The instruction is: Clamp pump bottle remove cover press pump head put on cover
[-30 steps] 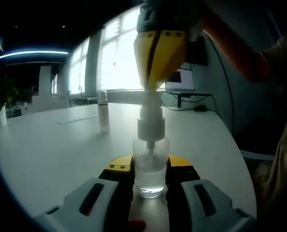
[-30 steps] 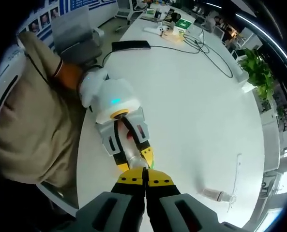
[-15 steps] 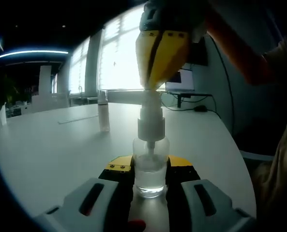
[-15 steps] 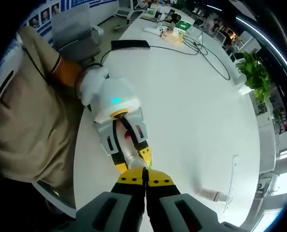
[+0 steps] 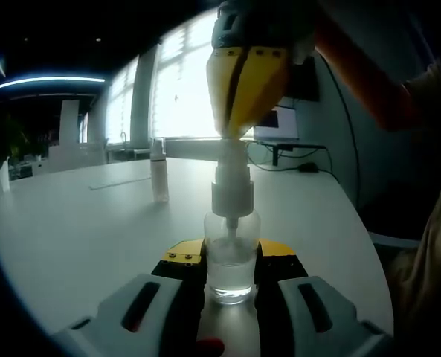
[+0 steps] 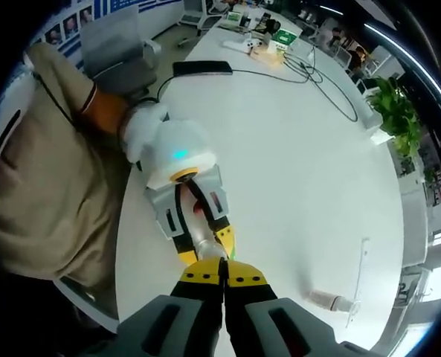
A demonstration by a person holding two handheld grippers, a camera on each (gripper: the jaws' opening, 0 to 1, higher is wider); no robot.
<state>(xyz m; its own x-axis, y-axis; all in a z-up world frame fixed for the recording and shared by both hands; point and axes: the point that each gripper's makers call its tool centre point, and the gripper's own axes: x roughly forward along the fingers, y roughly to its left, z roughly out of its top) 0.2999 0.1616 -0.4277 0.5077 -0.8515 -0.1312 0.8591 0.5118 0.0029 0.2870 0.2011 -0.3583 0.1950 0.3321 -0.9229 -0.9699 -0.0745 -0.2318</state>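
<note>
My left gripper (image 5: pixel 230 277) clamps the pump bottle (image 5: pixel 230 256) upright on the white counter (image 5: pixel 79 223); my right gripper (image 5: pixel 235 132), jaws closed, presses its pump head (image 5: pixel 231 186) before bright windows (image 5: pixel 177 89).

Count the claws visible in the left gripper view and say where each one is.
2. The left claw rises from the bottom, shut on the pump bottle. The right claw comes down from above, closed on the pump head.
</note>
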